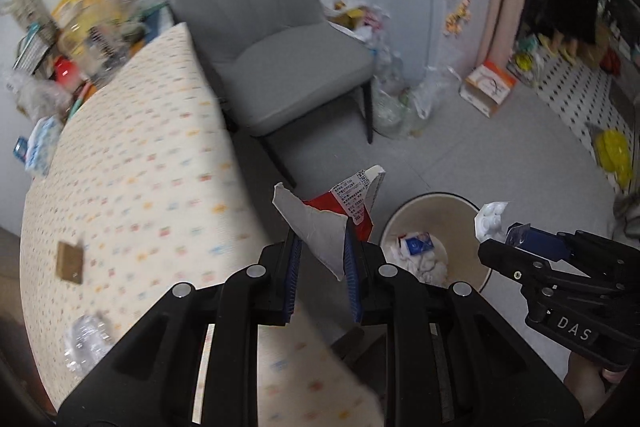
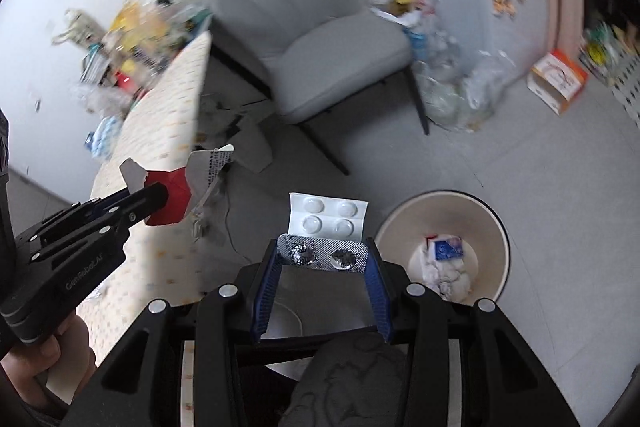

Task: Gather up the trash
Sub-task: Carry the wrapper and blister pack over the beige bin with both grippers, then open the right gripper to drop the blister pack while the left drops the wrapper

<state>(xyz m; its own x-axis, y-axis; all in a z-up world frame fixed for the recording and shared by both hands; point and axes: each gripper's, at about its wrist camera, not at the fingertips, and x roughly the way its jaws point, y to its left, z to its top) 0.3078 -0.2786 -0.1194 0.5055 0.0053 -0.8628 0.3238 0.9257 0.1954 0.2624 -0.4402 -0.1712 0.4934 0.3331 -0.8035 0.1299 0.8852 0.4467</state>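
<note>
The left gripper (image 1: 320, 251) pinches a torn red and white box (image 1: 340, 215) with tiny print too small to read, held up just left of the round bin (image 1: 472, 205) on the floor. The right gripper (image 2: 325, 261), marked "DAS" on its side, pinches a silver pill pack (image 2: 324, 255) near the bin. The left one reads "GenRobot.AI", and a grey chair (image 1: 272, 39) stands farther back.
</note>
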